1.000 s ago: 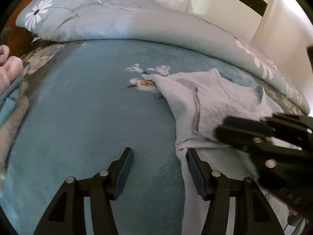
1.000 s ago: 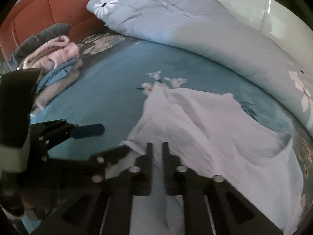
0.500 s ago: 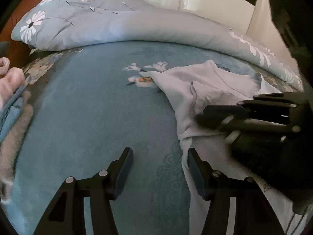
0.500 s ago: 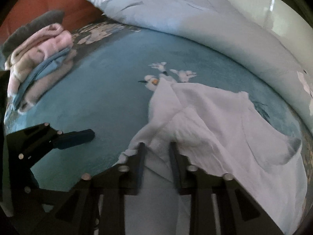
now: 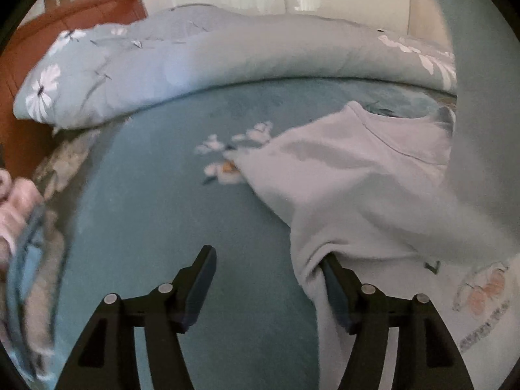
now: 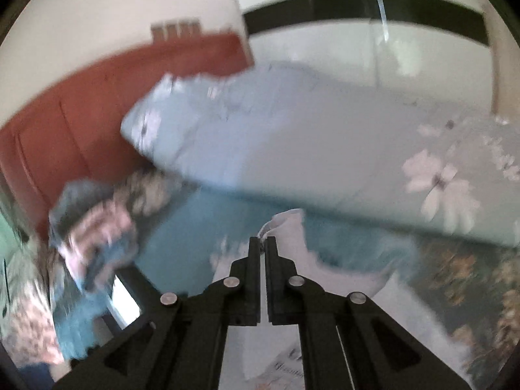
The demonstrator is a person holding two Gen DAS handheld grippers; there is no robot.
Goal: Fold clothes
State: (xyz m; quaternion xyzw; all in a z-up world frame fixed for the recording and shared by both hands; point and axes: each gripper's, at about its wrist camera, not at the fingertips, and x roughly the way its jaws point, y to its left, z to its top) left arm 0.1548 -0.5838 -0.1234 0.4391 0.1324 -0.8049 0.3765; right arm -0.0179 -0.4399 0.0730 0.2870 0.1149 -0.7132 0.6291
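Right claw [image 6: 262, 243]: pressed together on an edge of the pale shirt [image 5: 357, 175], a small tuft of cloth poking out past its tips; a second ago it was nipping the hem low on the bed, and now it is riding high, looking across at the headboard [image 6: 81, 123] and the wall.

Shirt: one part is rising with that claw, hanging as a broad blurred sheet down the right side of the left wrist view, while the rest is lying on the teal bedspread [image 5: 156, 195] with its printed front showing near the bottom right.

Left claw [image 5: 269, 279]: spreading wider as I watch, nothing pinched; its right finger [image 5: 338, 287] is tucked just under a fold of the shirt's near edge, its left finger over bare bedspread. It has barely shifted across the bed.

What has changed: the shirt has gone from lying rumpled to being lifted by one edge, so the crumpled side is pulling open.

What that means: I judge this is the lift-and-spread step, before any real fold; the left claw looks to be lining up for the lower edge, so the shirt can be stretched flat between the two.

Around it: the rolled floral duvet [image 5: 227, 52] is lying along the far side, and a pile of pink and blue clothes [image 6: 94, 240] is sitting near the headboard, well apart from the shirt.
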